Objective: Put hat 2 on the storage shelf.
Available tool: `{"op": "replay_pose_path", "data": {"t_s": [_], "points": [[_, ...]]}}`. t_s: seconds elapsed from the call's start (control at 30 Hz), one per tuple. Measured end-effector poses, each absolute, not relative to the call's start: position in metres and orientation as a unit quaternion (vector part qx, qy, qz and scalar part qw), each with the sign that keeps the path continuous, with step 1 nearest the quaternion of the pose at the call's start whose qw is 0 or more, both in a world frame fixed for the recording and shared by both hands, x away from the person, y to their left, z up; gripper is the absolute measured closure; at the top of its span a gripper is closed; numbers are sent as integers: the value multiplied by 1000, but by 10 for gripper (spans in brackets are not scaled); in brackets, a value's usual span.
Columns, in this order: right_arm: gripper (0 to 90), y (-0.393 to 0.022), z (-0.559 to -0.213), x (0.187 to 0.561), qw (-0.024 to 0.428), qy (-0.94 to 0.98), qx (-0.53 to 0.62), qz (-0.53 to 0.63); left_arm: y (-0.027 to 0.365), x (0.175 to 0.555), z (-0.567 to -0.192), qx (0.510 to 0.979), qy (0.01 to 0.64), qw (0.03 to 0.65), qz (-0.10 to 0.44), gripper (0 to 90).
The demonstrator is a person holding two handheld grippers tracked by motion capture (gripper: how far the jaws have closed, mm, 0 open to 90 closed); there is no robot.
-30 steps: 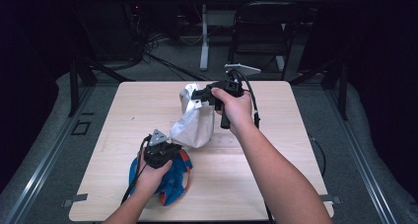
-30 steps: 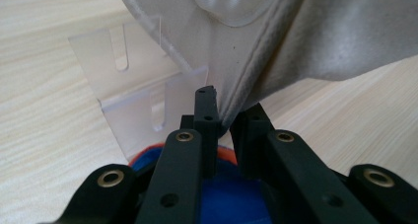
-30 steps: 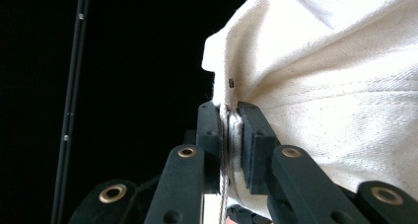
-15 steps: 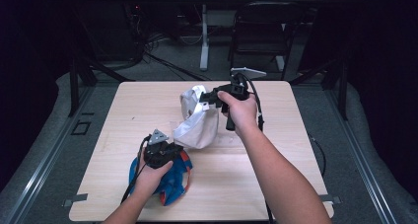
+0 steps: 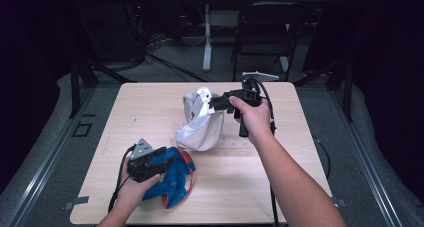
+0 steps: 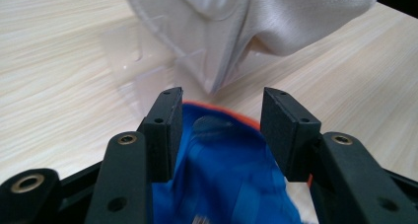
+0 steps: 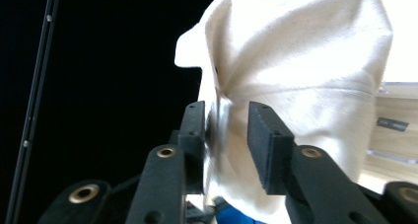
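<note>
Wooden table (image 5: 280,167), left claw (image 6: 219,130) open over half-hidden blue cap (image 6: 231,184); right claw (image 7: 226,135) opening, white cap (image 7: 296,76) between

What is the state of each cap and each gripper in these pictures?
White cap: crumpled, its top lifted off the table, its brim end on the table.
Blue cap: lies flat on the table, partly under the left gripper.
Left gripper: fingers just opened; blue cap between them, not pinched.
Right gripper: fingers just opened; a fold of white cap in the gap, not squeezed.
</note>
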State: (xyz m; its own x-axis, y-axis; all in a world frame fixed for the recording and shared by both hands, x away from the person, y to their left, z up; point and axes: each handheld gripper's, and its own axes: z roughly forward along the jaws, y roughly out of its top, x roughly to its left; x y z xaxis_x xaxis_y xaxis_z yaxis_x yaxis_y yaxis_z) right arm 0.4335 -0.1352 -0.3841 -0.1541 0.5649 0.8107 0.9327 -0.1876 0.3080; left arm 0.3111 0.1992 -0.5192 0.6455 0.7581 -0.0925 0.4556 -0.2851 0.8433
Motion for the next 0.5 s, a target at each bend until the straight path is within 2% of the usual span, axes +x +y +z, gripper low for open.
{"op": "replay_pose_path", "data": {"t_s": [0.2,0.5], "points": [[577,-147,-386,417,183,-620,-598,-474,228,301,-517,783,397,445,176,496],[536,-164,-407,383,129,-654,-571,-479,260,293,-531,770,439,429,175,459]]}}
